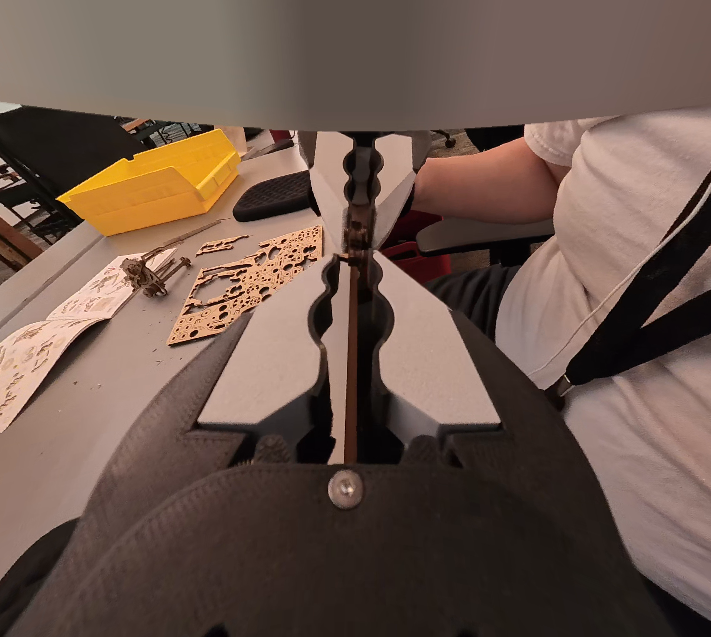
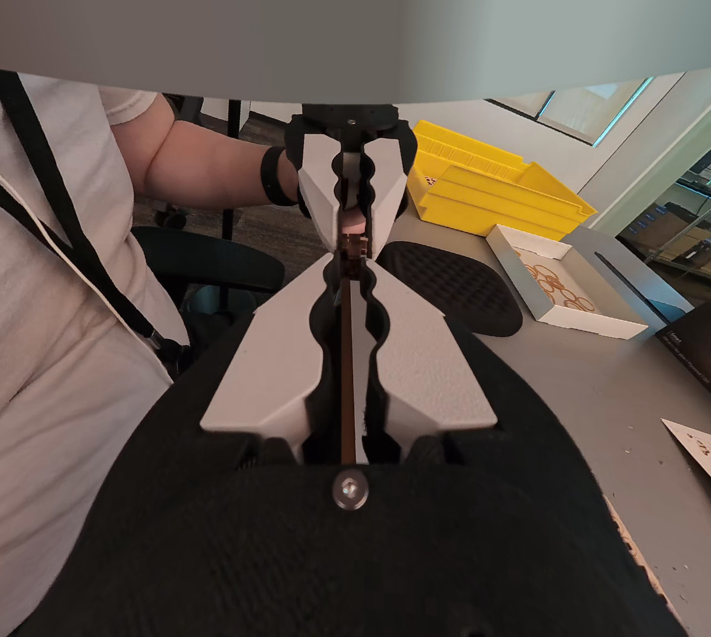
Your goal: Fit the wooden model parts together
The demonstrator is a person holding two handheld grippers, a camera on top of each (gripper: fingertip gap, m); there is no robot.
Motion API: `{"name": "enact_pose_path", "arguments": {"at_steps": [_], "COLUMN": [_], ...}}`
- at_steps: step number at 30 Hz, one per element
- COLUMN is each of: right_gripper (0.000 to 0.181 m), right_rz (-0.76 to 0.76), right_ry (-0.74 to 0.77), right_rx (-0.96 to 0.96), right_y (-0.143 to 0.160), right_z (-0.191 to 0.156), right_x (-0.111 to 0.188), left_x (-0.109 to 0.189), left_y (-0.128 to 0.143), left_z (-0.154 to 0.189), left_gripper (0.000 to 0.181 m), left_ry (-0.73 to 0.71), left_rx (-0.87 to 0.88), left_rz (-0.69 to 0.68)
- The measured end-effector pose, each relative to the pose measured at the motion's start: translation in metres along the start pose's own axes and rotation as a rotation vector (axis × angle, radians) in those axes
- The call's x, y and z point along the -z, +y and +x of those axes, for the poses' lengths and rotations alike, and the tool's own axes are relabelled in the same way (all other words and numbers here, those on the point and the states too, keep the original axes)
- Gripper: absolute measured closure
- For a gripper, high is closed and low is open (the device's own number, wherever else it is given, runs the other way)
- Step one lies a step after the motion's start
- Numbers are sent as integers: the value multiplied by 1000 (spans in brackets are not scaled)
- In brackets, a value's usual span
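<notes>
Left wrist view: left gripper (image 1: 356, 256) and right gripper (image 1: 359, 229) meet tip to tip above the table (image 1: 96, 406) edge, each pinching a small wooden part (image 1: 356, 233). Joining step in hand; next, I judge, aligned pressing together, tab into slot.

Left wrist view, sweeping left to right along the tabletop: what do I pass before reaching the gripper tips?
Open instruction booklet → half-built wooden model → punched-out wooden parts sheet → left gripper, meeting the right gripper tip to tip on small wooden parts.
</notes>
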State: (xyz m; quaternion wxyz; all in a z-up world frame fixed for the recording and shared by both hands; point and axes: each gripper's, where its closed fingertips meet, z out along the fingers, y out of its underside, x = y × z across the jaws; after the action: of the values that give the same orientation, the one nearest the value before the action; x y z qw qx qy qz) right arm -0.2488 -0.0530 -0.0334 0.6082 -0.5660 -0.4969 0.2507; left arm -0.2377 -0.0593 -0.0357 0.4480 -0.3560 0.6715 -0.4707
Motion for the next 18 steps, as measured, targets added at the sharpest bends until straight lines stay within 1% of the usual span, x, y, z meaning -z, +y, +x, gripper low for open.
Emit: {"name": "enact_pose_path", "arguments": {"at_steps": [3, 7, 18], "right_gripper": [174, 174, 174], "right_rz": [14, 16, 49], "right_ry": [-4, 7, 22], "right_rx": [-11, -21, -56], "right_y": [-1, -2, -3], "right_z": [0, 3, 8], "right_x": [0, 0, -1], "left_x": [0, 1, 2], "left_y": [-1, 0, -2], "left_z": [0, -3, -9], "left_gripper": [170, 170, 169], "left_ry": [-9, -52, -96], "left_rx": [11, -25, 48], "left_rz": [4, -11, 21]}}
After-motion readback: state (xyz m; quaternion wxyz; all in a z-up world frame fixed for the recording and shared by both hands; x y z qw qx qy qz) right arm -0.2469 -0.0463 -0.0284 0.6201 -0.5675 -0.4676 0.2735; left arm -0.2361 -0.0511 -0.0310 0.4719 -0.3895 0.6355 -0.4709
